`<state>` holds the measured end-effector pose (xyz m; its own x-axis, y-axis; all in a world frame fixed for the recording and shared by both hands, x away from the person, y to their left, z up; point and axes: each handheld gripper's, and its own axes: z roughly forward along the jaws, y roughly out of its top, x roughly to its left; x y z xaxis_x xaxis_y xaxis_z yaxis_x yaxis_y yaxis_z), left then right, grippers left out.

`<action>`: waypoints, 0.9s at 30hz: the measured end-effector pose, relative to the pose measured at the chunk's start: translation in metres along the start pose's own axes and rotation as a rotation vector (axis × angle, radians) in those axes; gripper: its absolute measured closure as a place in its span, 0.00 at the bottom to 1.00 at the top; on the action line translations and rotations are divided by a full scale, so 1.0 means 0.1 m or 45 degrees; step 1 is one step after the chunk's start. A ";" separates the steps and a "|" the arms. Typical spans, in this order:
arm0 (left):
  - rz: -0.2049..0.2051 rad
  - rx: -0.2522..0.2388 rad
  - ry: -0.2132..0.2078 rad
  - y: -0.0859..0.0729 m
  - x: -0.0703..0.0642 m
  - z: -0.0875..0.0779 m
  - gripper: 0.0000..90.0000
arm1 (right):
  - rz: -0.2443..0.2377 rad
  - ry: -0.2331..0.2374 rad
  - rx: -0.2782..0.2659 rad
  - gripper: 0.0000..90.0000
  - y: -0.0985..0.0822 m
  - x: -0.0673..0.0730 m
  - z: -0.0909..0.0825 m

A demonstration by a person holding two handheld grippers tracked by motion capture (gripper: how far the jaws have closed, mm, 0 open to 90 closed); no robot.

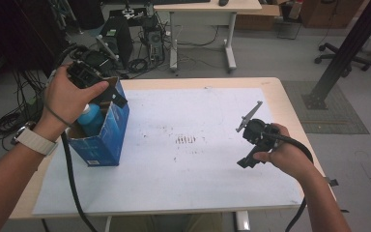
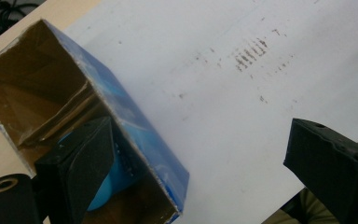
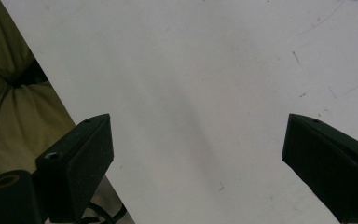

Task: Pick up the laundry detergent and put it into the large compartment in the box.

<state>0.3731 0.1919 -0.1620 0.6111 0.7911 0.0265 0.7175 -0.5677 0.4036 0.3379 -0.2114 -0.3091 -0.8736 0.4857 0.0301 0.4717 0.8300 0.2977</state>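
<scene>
A blue cardboard box [image 1: 107,137] stands open-topped at the table's left, with a blue bottle [image 1: 91,117] with a white cap inside it. My left gripper [image 1: 107,92] hovers just above the box's far rim, held in a hand. In the left gripper view the left gripper [image 2: 205,163] is open: one jaw hangs over the box [image 2: 135,126] opening above the bottle [image 2: 116,179], the other over the white sheet. My right gripper [image 1: 251,155] is held low at the table's right. In the right gripper view the right gripper [image 3: 196,163] is open above bare white sheet, with nothing between its jaws.
A white sheet [image 1: 193,145] with dark scuff marks covers most of the wooden table [image 1: 290,111]. The person's trousers [image 3: 9,112] show at the near edge. Beyond the table are a desk [image 1: 203,19], a computer tower [image 1: 118,36] with cables, and a black post [image 1: 348,48].
</scene>
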 end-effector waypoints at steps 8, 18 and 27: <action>0.094 -0.002 -0.037 0.01 -0.10 0.01 0.09 | -0.002 0.003 0.003 0.10 0.00 0.01 0.00; 0.204 -0.005 -0.065 0.02 -0.26 0.02 0.09 | -0.002 0.001 0.001 0.10 0.00 0.01 0.00; 0.307 -0.003 -0.114 0.02 -0.36 0.03 0.09 | -0.006 0.002 -0.003 0.10 0.01 0.02 -0.01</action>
<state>0.3537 0.1617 -0.1647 0.7916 0.6096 0.0409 0.5468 -0.7368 0.3977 0.3362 -0.2097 -0.3078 -0.8759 0.4816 0.0300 0.4674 0.8315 0.3003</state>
